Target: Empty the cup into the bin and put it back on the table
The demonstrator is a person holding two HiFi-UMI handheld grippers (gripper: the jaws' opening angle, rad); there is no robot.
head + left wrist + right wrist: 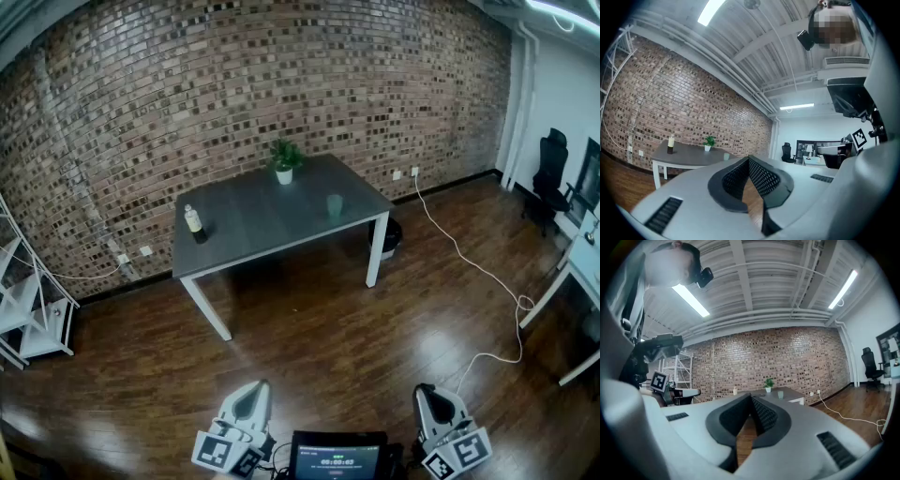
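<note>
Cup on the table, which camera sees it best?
The head view: the cup stands whole on the table, seen from above. Both gripper views show it only as a tiny, far speck.

Small pale-green translucent cup (335, 205), upright on dark grey rectangular table (253, 220).
Stands near the right front edge; dark round bin (394, 236) on floor beside that corner's leg.

No word, brand or number can be read. The small screen (337, 459) at the near edge shows a row of digits, too blurred to make out. The left marker cube (217, 453) and right marker cube (457, 454) carry black-and-white square patterns, no letters.
</note>
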